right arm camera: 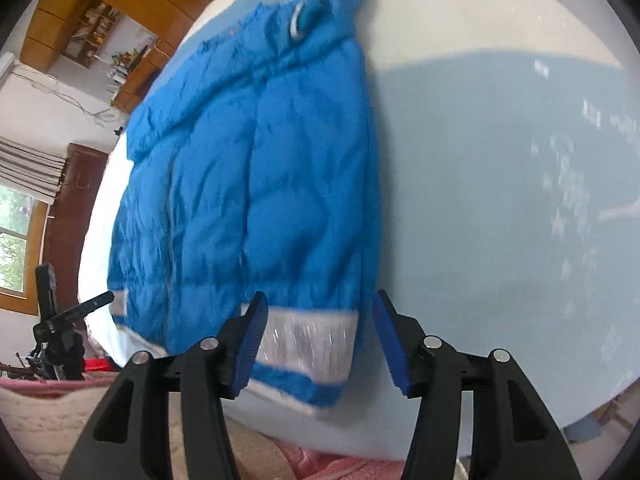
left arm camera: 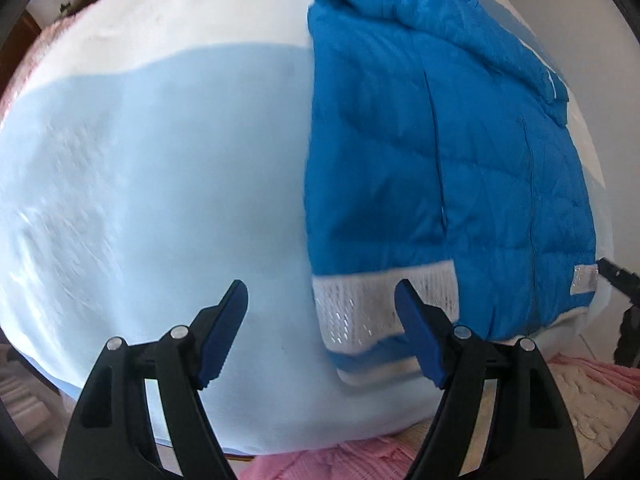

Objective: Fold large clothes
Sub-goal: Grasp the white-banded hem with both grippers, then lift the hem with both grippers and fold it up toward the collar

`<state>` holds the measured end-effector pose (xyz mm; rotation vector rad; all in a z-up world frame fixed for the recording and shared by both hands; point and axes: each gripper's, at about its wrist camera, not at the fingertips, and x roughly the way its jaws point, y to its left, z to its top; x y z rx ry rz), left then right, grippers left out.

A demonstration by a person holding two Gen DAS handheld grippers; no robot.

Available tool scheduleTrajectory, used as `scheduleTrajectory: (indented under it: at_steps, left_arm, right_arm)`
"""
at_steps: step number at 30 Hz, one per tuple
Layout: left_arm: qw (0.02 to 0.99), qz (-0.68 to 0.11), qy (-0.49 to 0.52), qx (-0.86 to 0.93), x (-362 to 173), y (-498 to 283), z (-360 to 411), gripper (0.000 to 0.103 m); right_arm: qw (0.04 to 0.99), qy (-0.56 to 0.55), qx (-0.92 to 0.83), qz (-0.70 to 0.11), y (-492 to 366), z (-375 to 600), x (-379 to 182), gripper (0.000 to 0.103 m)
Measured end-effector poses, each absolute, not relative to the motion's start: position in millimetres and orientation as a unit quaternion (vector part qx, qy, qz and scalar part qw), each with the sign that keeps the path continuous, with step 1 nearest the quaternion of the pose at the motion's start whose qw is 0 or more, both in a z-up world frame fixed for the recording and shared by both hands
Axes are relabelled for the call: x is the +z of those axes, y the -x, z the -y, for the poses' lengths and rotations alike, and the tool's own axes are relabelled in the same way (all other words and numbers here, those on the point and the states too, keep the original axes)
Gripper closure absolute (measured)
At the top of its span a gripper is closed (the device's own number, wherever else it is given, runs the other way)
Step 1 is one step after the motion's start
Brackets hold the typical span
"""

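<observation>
A bright blue quilted jacket (left arm camera: 440,152) lies flat on a pale blue sheet (left arm camera: 160,184), collar far from me, and fills the right half of the left wrist view. One sleeve is folded down its side and ends in a white, silvery cuff band (left arm camera: 376,304). My left gripper (left arm camera: 320,300) hangs open over that cuff's outer corner, and its pads press on nothing. In the right wrist view the jacket (right arm camera: 260,168) lies left of centre. My right gripper (right arm camera: 320,308) is open above the white cuff band (right arm camera: 308,336), which shows between its fingers without being pinched.
The sheet (right arm camera: 500,200) spreads wide beside the jacket, its far part white in sunlight. A pink knitted blanket (left arm camera: 340,460) lies along the near edge. A black device (right arm camera: 60,320) stands off the bed's side. Wooden cabinets (right arm camera: 80,20) and a window (right arm camera: 16,240) lie beyond.
</observation>
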<state>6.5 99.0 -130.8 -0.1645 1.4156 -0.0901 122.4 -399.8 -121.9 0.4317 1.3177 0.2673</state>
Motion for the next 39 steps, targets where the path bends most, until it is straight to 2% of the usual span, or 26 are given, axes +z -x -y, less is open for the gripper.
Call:
scheduleTrajectory:
  at_steps: [3,6,7,9,10,12,13,15,23,31,34,39]
  left_arm:
    - [0.747,-0.653,0.113,-0.054,-138,-4,-99,0.028]
    - [0.736,-0.661,0.131,-0.066,-145,-5,-93,0.038]
    - [0.73,-0.664,0.141,-0.076,-147,-5,-91,0.046]
    - [0.725,-0.666,0.155,-0.083,-151,-2,-87,0.05]
    - [0.727,-0.665,0.15,-0.082,-152,-2,-86,0.056]
    - [0.728,-0.663,0.153,-0.086,-151,-2,-85,0.068]
    - [0.729,-0.662,0.154,-0.086,-149,-4,-84,0.083]
    - [0.731,-0.657,0.159,-0.089,-144,-5,-86,0.09]
    - [0.744,-0.642,0.155,-0.1,-123,16,-95,0.092]
    - [0.722,-0.669,0.143,-0.106,-143,23,-83,0.092]
    - [0.725,-0.658,0.16,-0.124,-132,18,-77,0.093]
    - [0.748,-0.608,0.198,-0.174,-83,0,-72,0.093]
  right_arm:
    - [0.754,-0.203,0.133,-0.61,-118,394,-133,0.048]
    - [0.747,-0.213,0.14,-0.614,-117,388,-142,0.052]
    - [0.744,-0.218,0.146,-0.615,-118,385,-146,0.058]
    - [0.744,-0.216,0.148,-0.615,-116,383,-150,0.062]
    - [0.745,-0.215,0.152,-0.614,-116,382,-151,0.068]
    - [0.741,-0.226,0.158,-0.612,-116,383,-150,0.078]
    - [0.741,-0.233,0.162,-0.609,-117,384,-149,0.085]
    - [0.741,-0.239,0.168,-0.605,-116,386,-146,0.089]
    - [0.739,-0.231,0.204,-0.599,-100,388,-128,0.092]
    - [0.714,-0.242,0.179,-0.632,-102,394,-149,0.092]
    - [0.721,-0.246,0.188,-0.62,-105,396,-136,0.092]
    - [0.74,-0.268,0.203,-0.583,-118,401,-102,0.092]
